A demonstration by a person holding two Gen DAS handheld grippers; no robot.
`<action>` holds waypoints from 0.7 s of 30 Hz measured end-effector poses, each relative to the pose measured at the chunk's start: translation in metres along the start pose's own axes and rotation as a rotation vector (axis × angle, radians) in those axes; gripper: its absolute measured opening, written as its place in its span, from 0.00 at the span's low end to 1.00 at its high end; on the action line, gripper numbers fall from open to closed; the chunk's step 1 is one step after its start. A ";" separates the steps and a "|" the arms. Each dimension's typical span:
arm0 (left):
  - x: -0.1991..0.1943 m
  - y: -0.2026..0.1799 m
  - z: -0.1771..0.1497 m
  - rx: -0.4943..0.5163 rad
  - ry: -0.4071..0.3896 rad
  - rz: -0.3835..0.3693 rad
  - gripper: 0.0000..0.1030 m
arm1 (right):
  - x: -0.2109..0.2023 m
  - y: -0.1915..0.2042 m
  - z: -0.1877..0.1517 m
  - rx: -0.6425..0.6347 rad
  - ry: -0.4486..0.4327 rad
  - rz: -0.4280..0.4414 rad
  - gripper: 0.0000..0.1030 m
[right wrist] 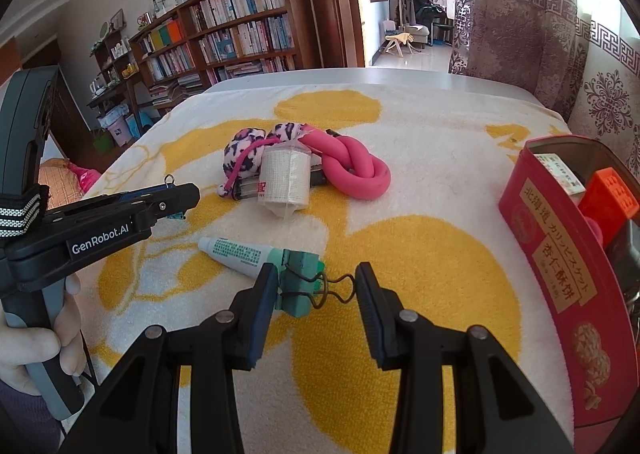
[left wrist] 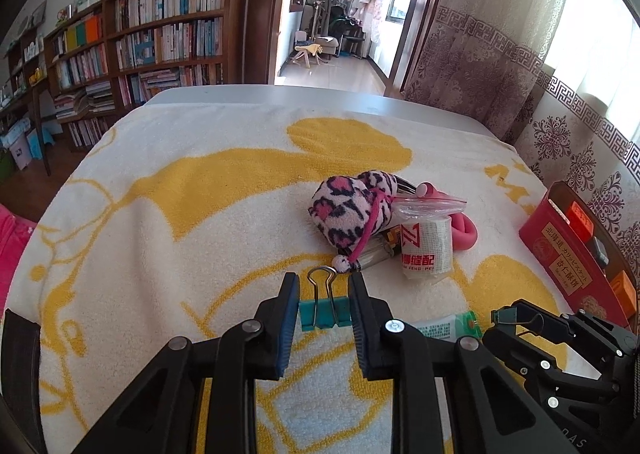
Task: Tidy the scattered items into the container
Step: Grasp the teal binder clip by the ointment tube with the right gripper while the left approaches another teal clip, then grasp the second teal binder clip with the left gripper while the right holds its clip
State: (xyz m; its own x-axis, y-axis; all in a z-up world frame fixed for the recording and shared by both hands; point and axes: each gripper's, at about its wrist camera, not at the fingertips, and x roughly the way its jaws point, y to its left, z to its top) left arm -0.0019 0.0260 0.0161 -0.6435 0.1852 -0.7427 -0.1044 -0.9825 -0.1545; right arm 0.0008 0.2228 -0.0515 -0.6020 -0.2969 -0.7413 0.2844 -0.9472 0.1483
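Working over a soft cream-and-yellow terry towel [left wrist: 192, 214], we see the red tin container [right wrist: 560, 266] standing open at the far right, nearest our right hand. Our left gripper [left wrist: 324, 306] is clamped on a small teal binder clip [left wrist: 325, 314], its wire handles pointing away from us, so the tin lies well to its right. Our right gripper [right wrist: 316, 290] has a second green binder clip [right wrist: 300, 286] between its half-spread jaws, touching only the left pad, wire loops pointing right towards the tin. Further off lie a rubbery pink tube [right wrist: 356, 170], a fleecy leopard-print toy [left wrist: 344, 210] and a smooth white ointment tube [right wrist: 236, 254].

A bookshelf [left wrist: 160, 38] and patterned curtain [left wrist: 480, 54] stand behind the table [left wrist: 280, 94].
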 end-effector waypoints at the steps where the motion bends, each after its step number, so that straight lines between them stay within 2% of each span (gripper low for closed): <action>1: -0.001 -0.001 0.000 0.005 -0.006 0.006 0.25 | -0.001 0.000 0.000 0.001 -0.004 -0.002 0.42; 9: -0.013 -0.013 -0.001 0.059 -0.069 0.067 0.25 | -0.014 -0.002 0.002 0.023 -0.059 -0.019 0.42; 21: -0.014 -0.017 -0.002 0.070 -0.068 0.072 0.25 | -0.034 -0.013 0.006 0.076 -0.137 -0.046 0.42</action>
State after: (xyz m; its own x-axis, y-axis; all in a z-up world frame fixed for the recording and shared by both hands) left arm 0.0104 0.0406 0.0275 -0.7013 0.1144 -0.7037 -0.1069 -0.9928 -0.0548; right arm 0.0132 0.2441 -0.0235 -0.7108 -0.2615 -0.6530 0.1996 -0.9652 0.1692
